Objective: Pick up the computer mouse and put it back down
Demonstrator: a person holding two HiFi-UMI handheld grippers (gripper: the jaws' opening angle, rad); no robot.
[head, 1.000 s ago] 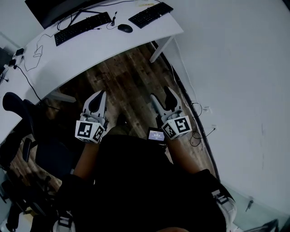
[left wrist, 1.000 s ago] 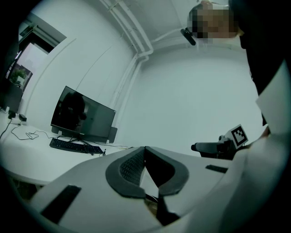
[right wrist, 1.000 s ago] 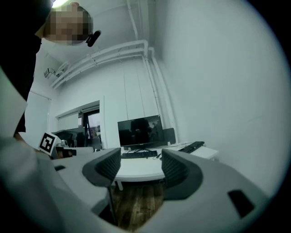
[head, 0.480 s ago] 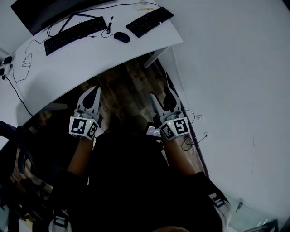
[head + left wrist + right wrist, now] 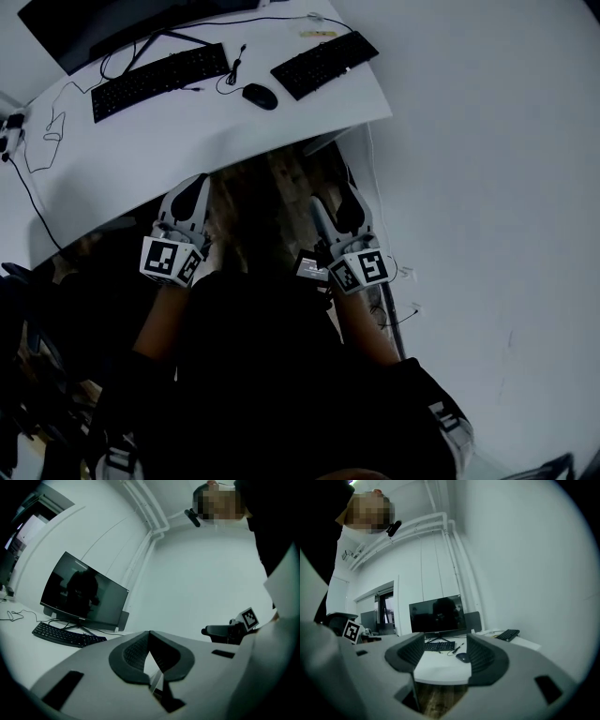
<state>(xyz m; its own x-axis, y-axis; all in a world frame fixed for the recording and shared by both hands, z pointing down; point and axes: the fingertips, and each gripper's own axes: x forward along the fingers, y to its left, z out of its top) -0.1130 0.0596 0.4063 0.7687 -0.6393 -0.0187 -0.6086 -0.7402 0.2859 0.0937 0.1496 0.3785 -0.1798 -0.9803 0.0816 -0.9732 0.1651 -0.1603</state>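
Task thing: the small black oval computer mouse point(image 5: 260, 96) is lying on the curved white desk point(image 5: 141, 136). It is sitting between the long black keyboard point(image 5: 159, 81) and the shorter black keyboard point(image 5: 324, 64), below the dark flat monitor point(image 5: 103, 23), and nothing is touching it.
Left tongs: the left gripper point(image 5: 190, 199) is pointing level toward the desk, its jaws meeting at the tips and gripping nothing.
Right tongs: the right gripper point(image 5: 336, 204) is standing wide with nothing between its pads, and the mouse is showing far off through the gap.
Progress: I'd say nothing is done yet. Both grippers are hanging on the near side of the desk, well apart from the mouse. The reach, the grasp, the lift and the setting down are all left.
Edges: the desk's near rim is running just ahead of both grippers, with the brown wooden floor point(image 5: 267, 183) showing beneath it.
Open room: bare desktop is lying between rim and mouse. A thin black cable point(image 5: 234, 66) is trailing just beside the mouse, and the shorter keyboard is crowding its right. The plain white wall point(image 5: 487, 187) is closing in on the right.
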